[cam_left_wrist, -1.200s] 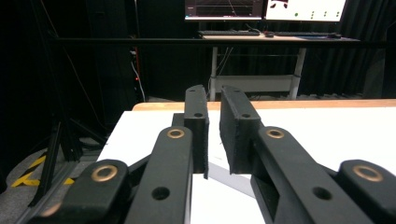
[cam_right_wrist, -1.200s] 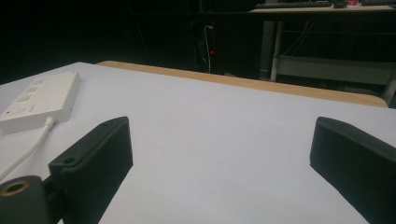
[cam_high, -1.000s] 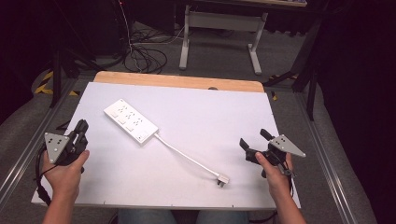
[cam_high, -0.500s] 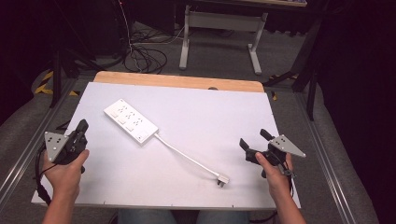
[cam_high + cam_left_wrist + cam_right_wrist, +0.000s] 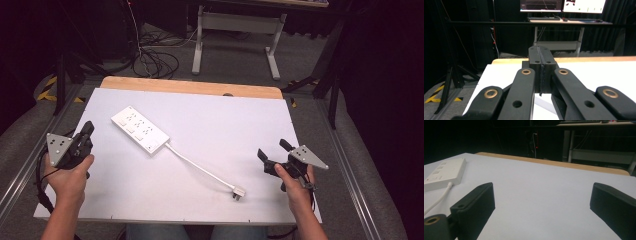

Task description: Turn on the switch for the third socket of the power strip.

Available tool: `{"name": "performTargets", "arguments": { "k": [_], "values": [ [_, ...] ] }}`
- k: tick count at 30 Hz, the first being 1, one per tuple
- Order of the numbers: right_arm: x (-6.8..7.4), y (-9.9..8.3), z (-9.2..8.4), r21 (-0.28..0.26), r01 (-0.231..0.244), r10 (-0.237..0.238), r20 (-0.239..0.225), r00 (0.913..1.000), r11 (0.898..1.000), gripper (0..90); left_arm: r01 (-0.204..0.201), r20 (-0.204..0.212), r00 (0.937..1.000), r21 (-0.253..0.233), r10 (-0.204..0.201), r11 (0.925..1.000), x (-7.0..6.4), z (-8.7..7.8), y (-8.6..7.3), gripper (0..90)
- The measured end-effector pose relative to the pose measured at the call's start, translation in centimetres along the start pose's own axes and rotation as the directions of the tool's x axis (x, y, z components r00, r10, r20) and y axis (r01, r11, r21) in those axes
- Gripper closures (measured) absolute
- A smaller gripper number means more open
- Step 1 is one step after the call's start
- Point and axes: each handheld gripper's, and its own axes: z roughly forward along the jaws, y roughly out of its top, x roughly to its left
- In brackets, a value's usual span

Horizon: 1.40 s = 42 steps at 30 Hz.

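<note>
White power strip (image 5: 139,129) on desk (image 5: 240,120) | left tool (image 5: 88,127) pressed together, empty | right tool (image 5: 272,150) spread, empty

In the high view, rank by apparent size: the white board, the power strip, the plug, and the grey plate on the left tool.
1. White board, largest by far.
2. Power strip.
3. Grey plate on the left tool; it sits nearer the camera, so it may look larger than it is.
4. Plug, smallest.

One power strip (image 5: 139,130) with one cord (image 5: 197,168) and one plug (image 5: 238,192) lies on the table (image 5: 240,125); two grippers.
</note>
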Motion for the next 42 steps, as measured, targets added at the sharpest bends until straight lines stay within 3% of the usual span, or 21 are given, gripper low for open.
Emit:
{"name": "performTargets", "arguments": {
  "k": [12, 28, 34, 42],
  "values": [
    [0.0, -0.2, 0.0, 0.008, 0.005, -0.005, 0.004, 1.0000, 1.000, 6.3, -0.050, 0.023, 0.9985, 0.027, 0.049, 0.9984, -0.8, 2.0, 0.3, 89.9],
    [-0.1, -0.3, 0.0, 0.022, 0.015, -0.015, 0.006, 0.9999, 1.000, 6.3, -0.063, 0.044, 0.9971, 0.029, 0.062, 0.9976, -1.2, 5.1, 0.4, 89.8],
    [0.0, -0.3, -0.2, 0.016, 0.014, -0.014, 0.007, 0.9999, 1.000, 6.5, -0.095, 0.045, 0.9947, 0.067, 0.092, 0.9932, -1.0, 6.3, -0.1, 89.8],
    [-0.2, -0.3, -0.1, 0.016, 0.010, -0.010, 0.011, 0.9999, 1.000, 6.4, -0.124, 0.055, 0.9913, 0.082, 0.120, 0.9889, -1.4, 7.6, -0.3, 89.9]
  ]
}}
